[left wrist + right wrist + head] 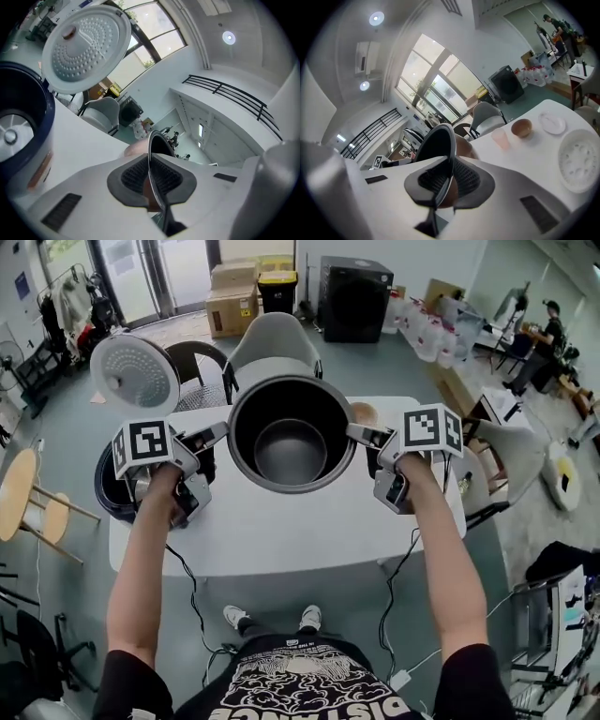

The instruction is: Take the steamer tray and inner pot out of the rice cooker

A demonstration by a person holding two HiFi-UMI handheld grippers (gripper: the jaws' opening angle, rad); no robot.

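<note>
The round dark metal inner pot with a bright thin rim [291,432] is out of the cooker and seems to hang just over the white table [281,531], to the right of the dark navy rice cooker [112,493]. Each hand-held gripper is clamped on the rim, the left gripper [217,436] and the right gripper [364,435] on opposite sides. That is probably because the rim is the only edge thin enough to pinch, and two opposed grips keep the pot level. The cooker's perforated white lid [134,372] stands raised, and its well is empty down to the heating plate. The white perforated steamer tray [580,161] lies on the table at the far right. No brand shows on pot or cooker; the person's black shirt carries print that seems to read "DISTANCE".
</note>
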